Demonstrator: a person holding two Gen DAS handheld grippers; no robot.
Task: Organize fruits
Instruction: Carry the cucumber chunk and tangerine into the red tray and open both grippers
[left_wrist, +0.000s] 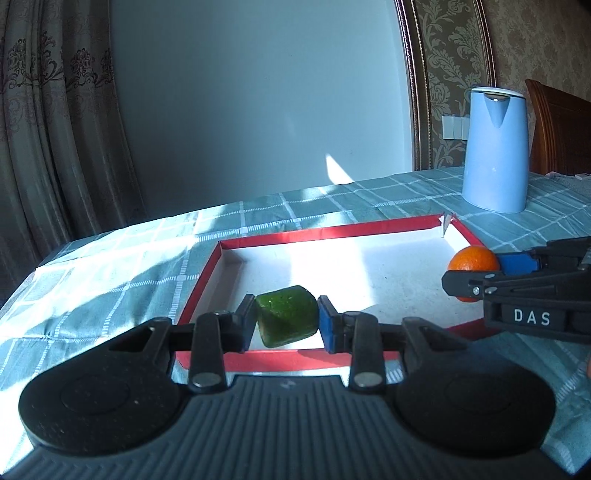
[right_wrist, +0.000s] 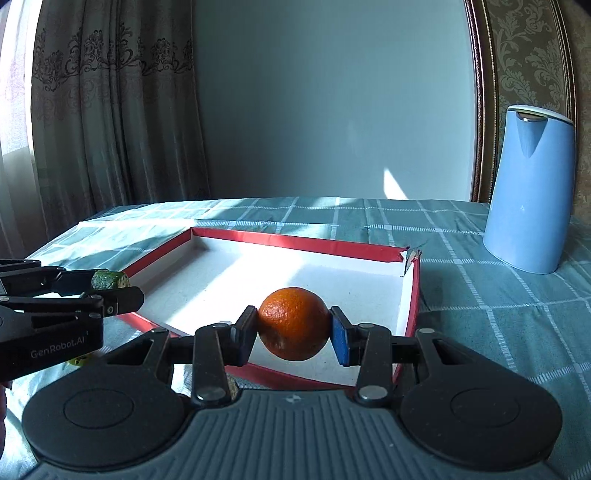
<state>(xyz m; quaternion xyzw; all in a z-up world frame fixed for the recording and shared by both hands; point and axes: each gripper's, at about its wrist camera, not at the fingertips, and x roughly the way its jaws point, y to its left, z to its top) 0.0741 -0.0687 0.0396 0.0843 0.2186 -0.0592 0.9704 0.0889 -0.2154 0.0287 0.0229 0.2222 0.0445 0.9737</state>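
Observation:
My left gripper (left_wrist: 287, 320) is shut on a green fruit (left_wrist: 286, 315) and holds it over the near left part of a red-rimmed white tray (left_wrist: 317, 230). My right gripper (right_wrist: 293, 326) is shut on an orange (right_wrist: 293, 323) and holds it over the tray's (right_wrist: 295, 242) near right part. In the left wrist view the orange (left_wrist: 474, 263) and the right gripper (left_wrist: 476, 275) show at the tray's right edge. In the right wrist view the green fruit (right_wrist: 107, 278) and the left gripper (right_wrist: 110, 288) show at the tray's left edge.
A tall light blue kettle (left_wrist: 495, 147) stands behind the tray at the right, also in the right wrist view (right_wrist: 530, 188). A teal checked tablecloth (left_wrist: 110, 258) covers the table. A small yellow-green thing (right_wrist: 79, 360) lies under the left gripper. Curtains hang at the left.

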